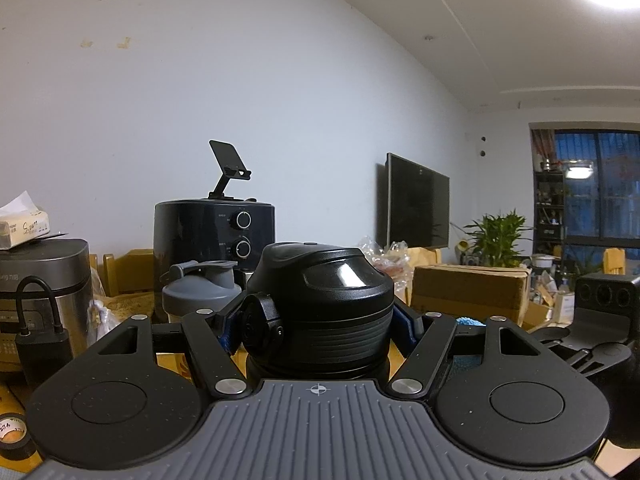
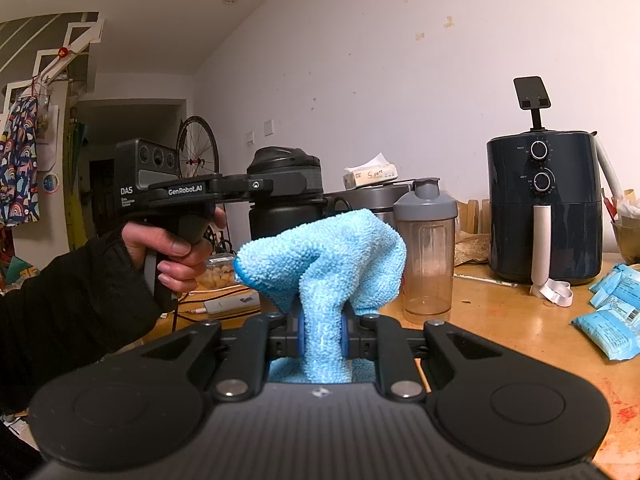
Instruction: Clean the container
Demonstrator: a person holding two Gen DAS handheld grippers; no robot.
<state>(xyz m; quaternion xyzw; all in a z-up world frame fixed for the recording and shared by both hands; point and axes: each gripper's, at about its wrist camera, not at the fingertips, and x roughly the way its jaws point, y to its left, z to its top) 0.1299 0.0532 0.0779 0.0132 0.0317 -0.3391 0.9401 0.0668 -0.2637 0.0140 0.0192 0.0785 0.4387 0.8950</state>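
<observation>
The left wrist view is showing the left gripper [image 1: 318,320] clamping the black bottle [image 1: 320,304] just under its lid, with a television [image 1: 416,200] and a plant [image 1: 496,236] behind. Only the right wrist view is showing the hand [image 2: 176,248] gripping that tool's handle, holding it level, the bottle standing upright at the table [image 2: 500,320]. There the right gripper [image 2: 323,336] is pinching a blue cloth [image 2: 324,264], which is bunching up above its fingers, near a shaker cup [image 2: 426,256] and an air fryer [image 2: 544,208].
</observation>
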